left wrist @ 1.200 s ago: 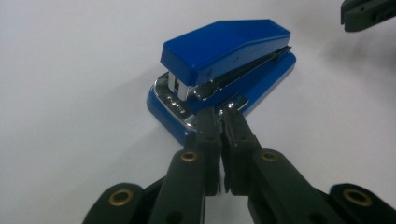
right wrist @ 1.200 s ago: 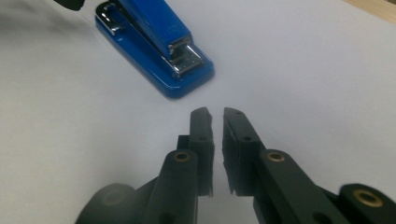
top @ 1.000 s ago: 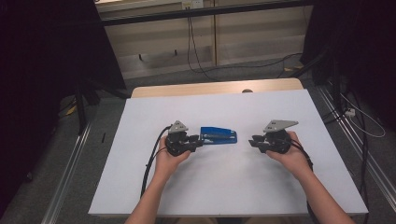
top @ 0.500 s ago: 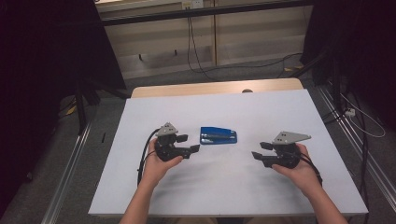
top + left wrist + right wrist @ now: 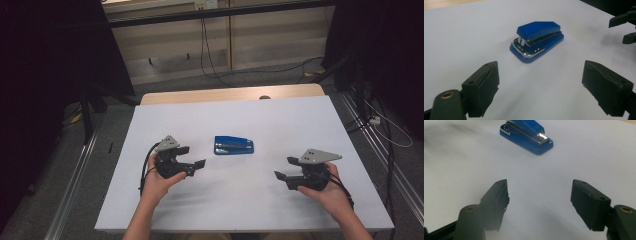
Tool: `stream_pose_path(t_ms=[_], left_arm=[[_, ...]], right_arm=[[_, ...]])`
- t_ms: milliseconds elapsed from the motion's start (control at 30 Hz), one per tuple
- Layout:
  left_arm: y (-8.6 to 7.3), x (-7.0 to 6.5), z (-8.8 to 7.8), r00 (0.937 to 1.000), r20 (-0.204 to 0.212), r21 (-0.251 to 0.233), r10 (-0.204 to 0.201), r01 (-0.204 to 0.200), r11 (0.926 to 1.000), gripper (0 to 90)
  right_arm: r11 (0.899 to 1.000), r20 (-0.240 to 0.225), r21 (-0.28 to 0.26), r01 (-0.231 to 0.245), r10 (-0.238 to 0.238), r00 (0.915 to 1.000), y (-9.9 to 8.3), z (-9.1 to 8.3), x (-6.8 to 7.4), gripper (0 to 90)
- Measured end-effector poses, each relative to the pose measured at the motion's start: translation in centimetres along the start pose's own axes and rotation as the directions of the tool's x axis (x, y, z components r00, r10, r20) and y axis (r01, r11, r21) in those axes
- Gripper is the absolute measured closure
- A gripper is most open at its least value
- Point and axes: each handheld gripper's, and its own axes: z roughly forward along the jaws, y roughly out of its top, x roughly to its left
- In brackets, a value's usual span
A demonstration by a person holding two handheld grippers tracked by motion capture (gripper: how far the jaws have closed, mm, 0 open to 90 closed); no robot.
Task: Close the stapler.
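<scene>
A white-topped rectangular table (image 5: 250,125) with a strip of pale wood along its far edge fills the middle of the high view, set on a grey floor with black cables trailing behind it. Near the table's centre lies a small blue plastic stapler with a chrome metal mechanism (image 5: 234,145), flat on its base and closed, touched by nothing. The person's left hand (image 5: 159,182) comes in from the bottom and holds the left black two-jaw gripper (image 5: 196,165) just to the left of the stapler, a little nearer the person, with a grey three-cornered plate on top and a black cable looping from its back. In the left gripper view its jaws stand wide apart with bare white table between them, and the stapler (image 5: 537,40) lies ahead of them, its hinge end nearer. The right hand (image 5: 330,192) holds the right black two-jaw gripper (image 5: 284,175) well to the right of the stapler, nearer the front edge, pointing left. In the right gripper view its jaws are likewise spread with nothing between them; the left side of that view is blurred, perhaps by motion. The stapler (image 5: 527,135) sits ahead at the top of that view.
</scene>
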Motion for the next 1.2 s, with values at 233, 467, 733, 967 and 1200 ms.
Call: stream_pose_path(t_ms=[233, 467, 733, 967, 1200], left_arm=[[-1.2, 0.3, -1.2, 0.9999, -0.007, 0.0, 0.015, -0.015, 0.9999, 10.5], [-2.2, 0.4, -2.2, 0.9994, -0.025, 0.011, 0.025, -0.025, 0.9996, 9.6], [-3.1, 0.7, -3.5, 0.9983, -0.045, 0.01, 0.038, -0.038, 0.9992, 9.4], [-3.9, 1.2, -4.9, 0.9972, -0.068, 0.01, 0.03, -0.029, 0.9995, 9.2], [-4.8, 1.8, -5.9, 0.9964, -0.082, 0.015, 0.02, -0.019, 0.9997, 9.0]], right_arm=[[1.0, 0.002, -0.001, -0.012, 0.012, 0.9999, -0.8, -0.8, 0.2, 24.8], [1.0, 0.012, -0.006, -0.014, 0.014, 0.9998, -1.3, -1.4, 0.2, 21.6], [1.0, 0.017, -0.015, -0.011, 0.011, 0.9998, -1.8, -2.1, 0.4, 20.0], [1.0, 0.01, -0.025, -0.013, 0.014, 0.9999, -2.2, -2.3, 0.4, 18.4], [1.0, 0.004, -0.026, -0.001, 0.001, 1.0, -2.2, -2.2, 0.6, 17.9]])
